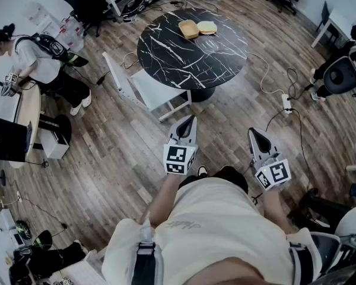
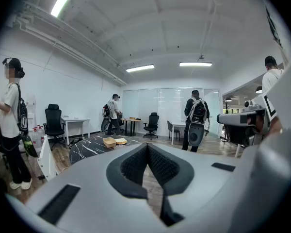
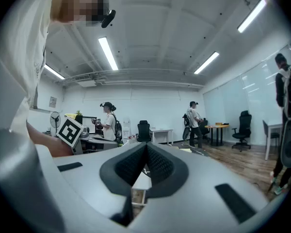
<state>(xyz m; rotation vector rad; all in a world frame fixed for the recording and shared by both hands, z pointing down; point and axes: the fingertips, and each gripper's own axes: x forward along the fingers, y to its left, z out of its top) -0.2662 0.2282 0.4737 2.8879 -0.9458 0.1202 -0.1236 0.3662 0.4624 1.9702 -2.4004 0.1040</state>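
The floor (image 1: pixel 113 153) is grey-brown wood planks, a round black marble table (image 1: pixel 190 49) stands beside a white chair (image 1: pixel 145 91), and long ceiling lights (image 2: pixel 194 63) shine.

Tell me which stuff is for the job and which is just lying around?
For the job, probably:
left gripper, shut and empty
right gripper, shut and empty
tan tray and yellow pad on the black table

Just lying about:
white chair
power strip
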